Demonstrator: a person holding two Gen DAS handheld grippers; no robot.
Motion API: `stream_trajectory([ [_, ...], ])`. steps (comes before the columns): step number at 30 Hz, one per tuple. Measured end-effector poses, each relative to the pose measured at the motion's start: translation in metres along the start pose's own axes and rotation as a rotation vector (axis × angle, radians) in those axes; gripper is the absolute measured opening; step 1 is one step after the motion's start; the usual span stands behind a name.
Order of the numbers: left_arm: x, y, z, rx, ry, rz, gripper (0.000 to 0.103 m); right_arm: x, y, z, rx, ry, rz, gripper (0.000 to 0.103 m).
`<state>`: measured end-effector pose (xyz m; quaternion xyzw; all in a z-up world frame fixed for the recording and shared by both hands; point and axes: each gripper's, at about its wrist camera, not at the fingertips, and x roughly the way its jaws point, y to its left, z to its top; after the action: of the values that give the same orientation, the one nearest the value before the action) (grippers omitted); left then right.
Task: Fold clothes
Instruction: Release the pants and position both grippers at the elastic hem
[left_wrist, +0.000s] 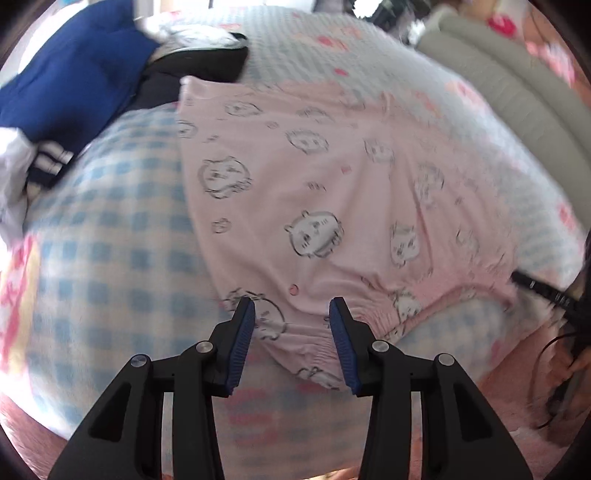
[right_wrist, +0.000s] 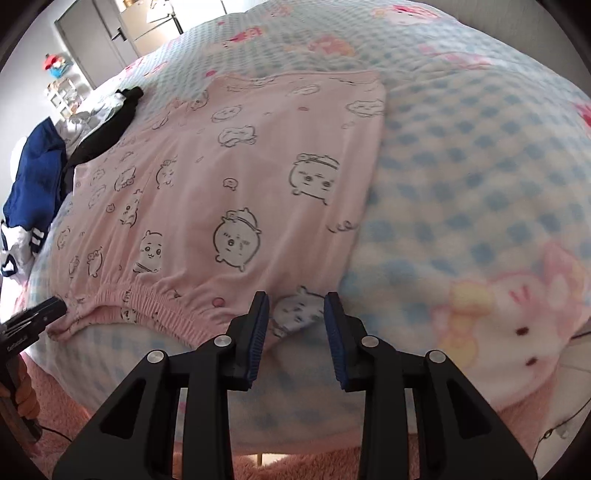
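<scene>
Your pyjama bottoms (right_wrist: 229, 177) lie flat on the bed (right_wrist: 480, 184), waistband (right_wrist: 147, 295) at the near edge, legs running away from you. Your left gripper (left_wrist: 291, 314) sits over one end of the waistband, your right gripper (right_wrist: 295, 310) over the other end, each spread with fabric between the fingers. A pile of clothes (left_wrist: 62, 74) lies on the bed to the left, touching the far leg end.

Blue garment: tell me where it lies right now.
The blue garment lies bunched at upper left in the left wrist view, beside a black garment, past the far end of the pink pyjama bottoms.
</scene>
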<state>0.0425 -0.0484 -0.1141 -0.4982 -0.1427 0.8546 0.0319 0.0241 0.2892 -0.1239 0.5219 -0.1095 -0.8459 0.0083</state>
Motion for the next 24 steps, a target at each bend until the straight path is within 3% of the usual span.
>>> stream_trajectory([
  [3, -0.002, 0.015, 0.003, -0.062, -0.033, -0.017, 0.042, -0.018, 0.005, 0.001, 0.041, -0.067, 0.134, 0.031],
  [5, 0.004, 0.014, 0.006, -0.061, -0.04, -0.007, 0.041, -0.016, 0.021, 0.003, 0.005, -0.066, 0.17, 0.031],
  [8, 0.011, 0.004, 0.012, -0.048, -0.036, -0.03, 0.041, 0.004, 0.041, 0.0, -0.04, -0.019, 0.16, 0.031],
  [12, 0.017, -0.001, 0.006, -0.034, 0.032, -0.035, 0.041, 0.014, 0.049, -0.011, -0.062, -0.003, 0.111, 0.031],
  [14, 0.01, 0.003, 0.002, -0.054, 0.018, -0.042, 0.04, 0.014, 0.041, -0.015, -0.042, 0.005, 0.11, 0.031],
  [18, -0.006, -0.008, 0.007, 0.012, -0.072, -0.038, 0.039, 0.01, 0.028, -0.018, -0.009, 0.021, 0.112, 0.029],
  [22, 0.012, -0.012, 0.011, 0.026, -0.021, -0.019, 0.04, 0.009, 0.034, -0.011, -0.027, 0.02, 0.125, 0.031],
  [24, 0.022, -0.01, 0.005, 0.032, 0.024, 0.028, 0.04, 0.008, 0.036, -0.007, -0.035, 0.019, 0.131, 0.031],
])
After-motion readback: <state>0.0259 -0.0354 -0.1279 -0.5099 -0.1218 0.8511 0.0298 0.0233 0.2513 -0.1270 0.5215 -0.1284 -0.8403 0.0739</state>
